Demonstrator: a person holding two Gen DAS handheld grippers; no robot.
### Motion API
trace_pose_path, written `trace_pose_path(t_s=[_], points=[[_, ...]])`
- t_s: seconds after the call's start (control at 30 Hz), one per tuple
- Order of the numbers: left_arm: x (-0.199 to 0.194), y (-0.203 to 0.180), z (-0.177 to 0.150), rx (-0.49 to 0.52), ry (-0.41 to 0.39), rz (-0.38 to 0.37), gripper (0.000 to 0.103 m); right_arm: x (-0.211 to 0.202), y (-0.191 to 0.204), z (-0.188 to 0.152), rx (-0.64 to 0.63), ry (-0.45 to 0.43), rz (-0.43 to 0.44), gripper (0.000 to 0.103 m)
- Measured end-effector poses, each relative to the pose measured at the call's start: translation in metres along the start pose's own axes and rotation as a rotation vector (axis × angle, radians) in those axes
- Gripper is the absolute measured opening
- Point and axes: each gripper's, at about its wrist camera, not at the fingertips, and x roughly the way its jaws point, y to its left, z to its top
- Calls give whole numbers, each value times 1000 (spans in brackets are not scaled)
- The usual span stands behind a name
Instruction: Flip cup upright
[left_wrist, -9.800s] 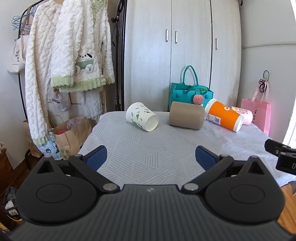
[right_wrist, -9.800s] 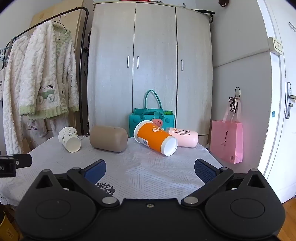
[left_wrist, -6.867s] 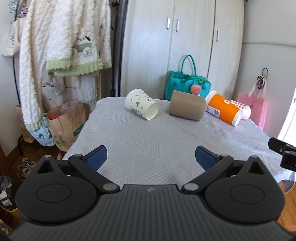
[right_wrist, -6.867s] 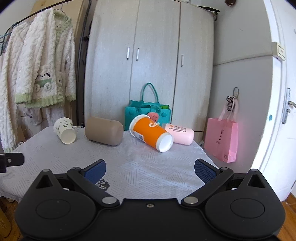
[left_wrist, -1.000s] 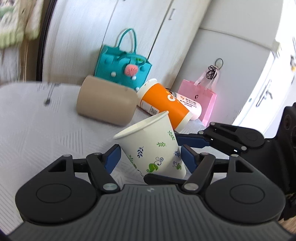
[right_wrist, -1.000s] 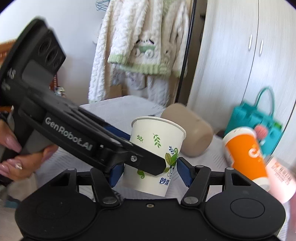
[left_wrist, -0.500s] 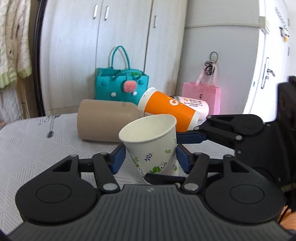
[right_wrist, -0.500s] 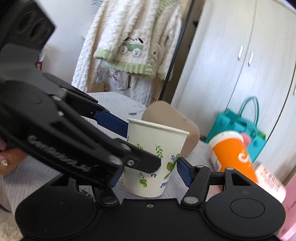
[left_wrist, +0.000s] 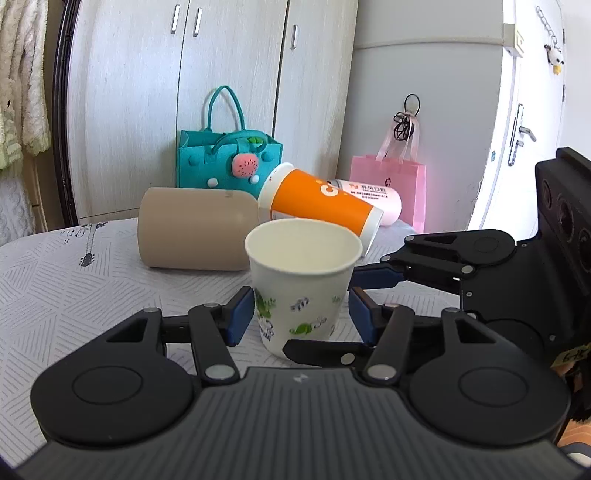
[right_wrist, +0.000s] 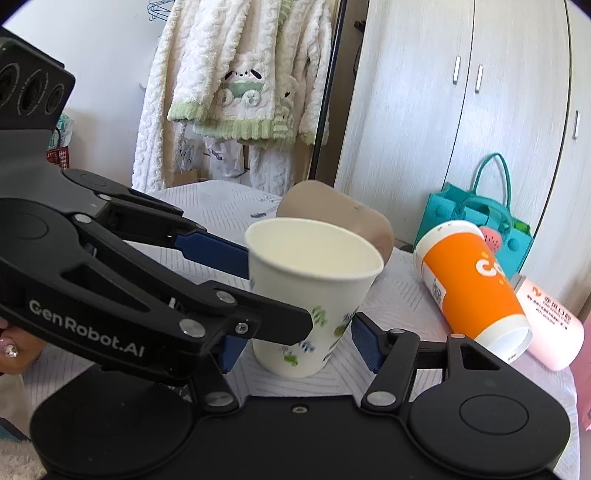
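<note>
A white paper cup with green leaf print stands mouth up on the table, almost upright; it also shows in the right wrist view. My left gripper brackets it low, left pad touching, right pad a small gap away. My right gripper also brackets the cup from the side, pads close to its wall; whether they press is unclear. The left gripper's fingers cross the right wrist view.
A tan cup, an orange cup and a pink cup lie on their sides behind, on the patterned tablecloth. A teal bag, pink bag, wardrobe and hanging robe stand beyond.
The cup has been tipped from tilted to nearly upright and lowered onto the table. Both grippers' jaws have widened slightly around it.
</note>
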Motion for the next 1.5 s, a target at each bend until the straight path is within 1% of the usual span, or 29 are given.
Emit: trace_pose_path(t_s=[0.07,0.1,0.13,0.2,0.27,0.33,0.43,0.6,0.7,0.83,0.97,1.07,1.13,1.2,1.27,1.37,1.5], points=[[-1,1,1,-3,4,14,60,-1,-1,0,13,-1,-1,68],[-2,1,2,-8,10,16,64,-3,-2,1,22,0,1,69],[-3,2,2,-16,20,18,65,-4,-2,2,29,1,8,70],[-8,3,3,-22,37,33,66,-9,-1,2,30,5,12,72],[-17,2,3,-24,30,51,66,-17,2,2,24,2,3,73],[-26,2,3,-42,32,58,68,-26,4,2,31,-3,-7,77],[-39,2,3,-84,27,65,72,-40,9,2,63,-14,-22,80],[-61,0,4,-109,31,102,74,-58,16,0,116,-18,-26,83],[-71,-3,6,-111,62,119,74,-66,22,1,124,-12,-65,83],[-88,-6,5,-112,58,155,74,-83,26,0,144,-32,-101,84],[-106,-5,4,-130,56,184,77,-105,26,1,181,-56,-133,86],[-117,-5,3,-145,52,204,78,-114,29,2,209,-41,-192,88],[-124,-7,3,-149,47,217,79,-120,35,1,204,-54,-219,88],[-131,-7,3,-149,43,223,80,-126,40,0,215,-59,-230,88],[-136,-8,3,-148,35,229,82,-131,43,-1,242,-66,-221,88],[-144,-10,0,-149,29,243,85,-139,48,-3,271,-81,-227,92],[-151,-12,-4,-156,29,245,88,-146,55,-4,288,-89,-245,94]])
